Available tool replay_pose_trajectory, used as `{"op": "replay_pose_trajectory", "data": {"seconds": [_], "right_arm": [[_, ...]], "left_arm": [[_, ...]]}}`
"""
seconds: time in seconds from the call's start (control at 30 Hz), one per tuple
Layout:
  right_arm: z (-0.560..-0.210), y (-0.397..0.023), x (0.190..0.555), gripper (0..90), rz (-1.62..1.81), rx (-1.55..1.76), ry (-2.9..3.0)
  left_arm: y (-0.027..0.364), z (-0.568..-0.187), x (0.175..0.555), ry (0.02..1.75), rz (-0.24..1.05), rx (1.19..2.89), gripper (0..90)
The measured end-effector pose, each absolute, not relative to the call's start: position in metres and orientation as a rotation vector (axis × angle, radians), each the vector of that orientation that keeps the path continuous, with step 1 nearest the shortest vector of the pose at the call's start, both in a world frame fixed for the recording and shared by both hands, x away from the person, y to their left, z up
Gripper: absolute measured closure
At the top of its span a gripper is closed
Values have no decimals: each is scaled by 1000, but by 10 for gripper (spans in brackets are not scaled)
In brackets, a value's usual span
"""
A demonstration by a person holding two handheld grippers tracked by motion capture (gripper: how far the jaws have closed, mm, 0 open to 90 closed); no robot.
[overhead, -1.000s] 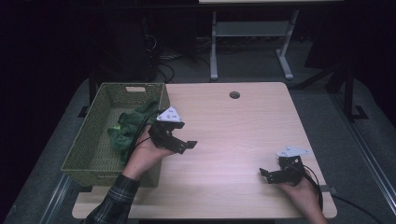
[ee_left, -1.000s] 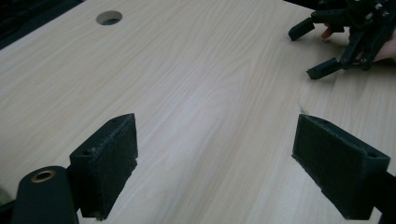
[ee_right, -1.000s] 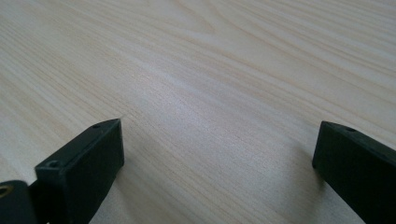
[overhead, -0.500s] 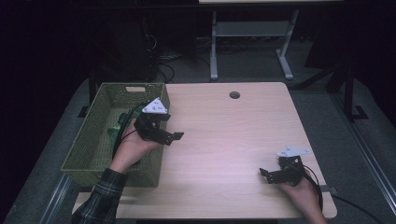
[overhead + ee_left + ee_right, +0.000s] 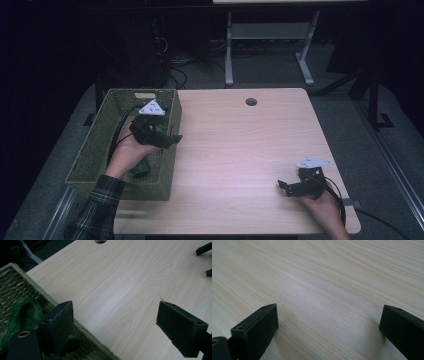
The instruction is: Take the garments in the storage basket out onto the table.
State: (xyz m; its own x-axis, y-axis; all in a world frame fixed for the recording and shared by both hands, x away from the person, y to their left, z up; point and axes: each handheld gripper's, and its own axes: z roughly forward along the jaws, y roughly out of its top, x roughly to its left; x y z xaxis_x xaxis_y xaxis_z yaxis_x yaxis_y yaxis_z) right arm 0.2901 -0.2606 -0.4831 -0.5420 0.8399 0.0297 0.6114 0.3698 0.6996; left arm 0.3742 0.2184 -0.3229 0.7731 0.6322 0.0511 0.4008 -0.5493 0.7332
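Green basket [image 5: 95, 150] at table [image 5: 240, 150] edge, left hand-held gripper [image 5: 167, 141] over rim, jaws apart

A pale wood counter [image 5: 250, 150] with a round cable hole [image 5: 251, 102] near its far edge stands on grey carpet [image 5: 345, 100]. Beyond it the room is dark. A white-legged table frame [image 5: 270, 37] stands behind, with black cables [image 5: 185, 55] loose on the floor beside it. Light falls mainly on the counter.
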Motion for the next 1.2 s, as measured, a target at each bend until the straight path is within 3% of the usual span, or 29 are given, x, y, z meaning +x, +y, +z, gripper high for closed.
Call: {"op": "replay_pose_trajectory", "data": {"seconds": [0.73, 1.2], "right_arm": [[-483, -261, 290, 16, 964, 1270, 2301], [-483, -261, 290, 16, 964, 1271, 2302]], "left_arm": [[274, -334, 403, 907, 524, 2264, 209], [293, -358, 418, 991, 527, 2334, 268]]}}
